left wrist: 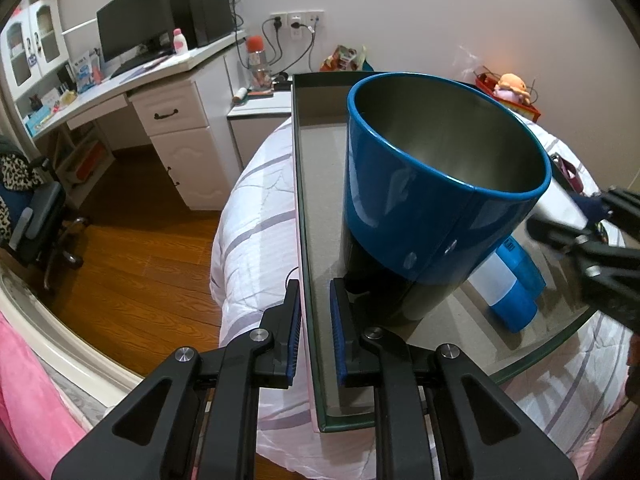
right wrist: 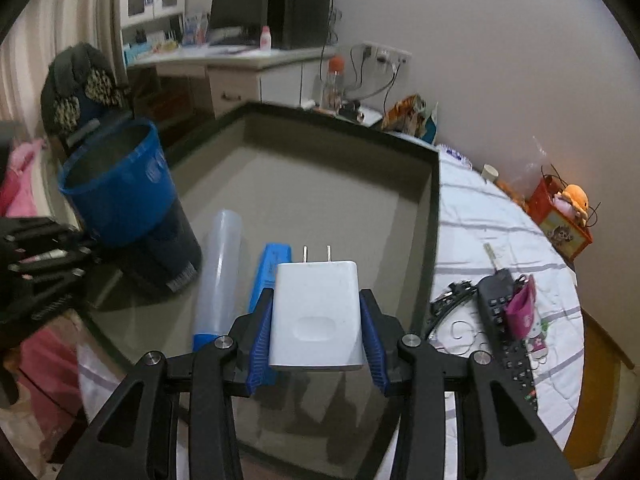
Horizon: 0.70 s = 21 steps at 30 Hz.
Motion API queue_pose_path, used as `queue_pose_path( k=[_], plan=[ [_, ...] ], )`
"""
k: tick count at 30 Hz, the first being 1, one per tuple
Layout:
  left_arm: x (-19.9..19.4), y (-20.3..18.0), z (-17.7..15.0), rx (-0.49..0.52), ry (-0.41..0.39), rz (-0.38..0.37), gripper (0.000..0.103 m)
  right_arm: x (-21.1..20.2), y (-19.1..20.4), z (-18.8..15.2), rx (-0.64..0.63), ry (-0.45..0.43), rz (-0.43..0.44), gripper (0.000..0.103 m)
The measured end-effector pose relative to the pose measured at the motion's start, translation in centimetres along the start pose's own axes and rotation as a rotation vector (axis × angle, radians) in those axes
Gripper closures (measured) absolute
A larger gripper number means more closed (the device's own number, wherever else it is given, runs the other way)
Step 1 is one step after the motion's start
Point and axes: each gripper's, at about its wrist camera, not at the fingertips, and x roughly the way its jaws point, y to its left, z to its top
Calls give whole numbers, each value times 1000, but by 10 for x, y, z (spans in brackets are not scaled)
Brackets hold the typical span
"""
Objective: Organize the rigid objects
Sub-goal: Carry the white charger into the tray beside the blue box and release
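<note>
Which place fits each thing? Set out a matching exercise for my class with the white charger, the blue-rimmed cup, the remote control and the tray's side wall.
Things:
1. white charger
2. blue-rimmed cup
3. remote control
4. tray's side wall

Places:
A. on the bedspread, outside the tray
B. between the left gripper pads
C. between the right gripper pads
D. standing in the tray

Pairs: 1-C, 2-D, 3-A, 4-B

A bed (right wrist: pixel 480 216) with a white, grey-striped quilt is carrying everything. A shallow dark-rimmed box tray (right wrist: pixel 434 240) is lying on the quilt. Just beside the tray's right wall, a black remote (right wrist: pixel 502 320), a pink pouch (right wrist: pixel 522 312) and a tangle of thin cable (right wrist: pixel 456 320) are resting on the quilt.
</note>
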Motion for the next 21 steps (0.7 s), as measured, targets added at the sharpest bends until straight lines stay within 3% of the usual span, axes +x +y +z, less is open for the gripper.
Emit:
queue_pose_path(
  k=[7, 21],
  plan=[
    [0, -1, 1, 2, 1, -1, 90, 17, 4, -1, -45, 79, -84, 61],
    [0, 0, 1, 1, 1, -1, 90, 17, 0, 5, -22, 68, 2, 61]
  ],
)
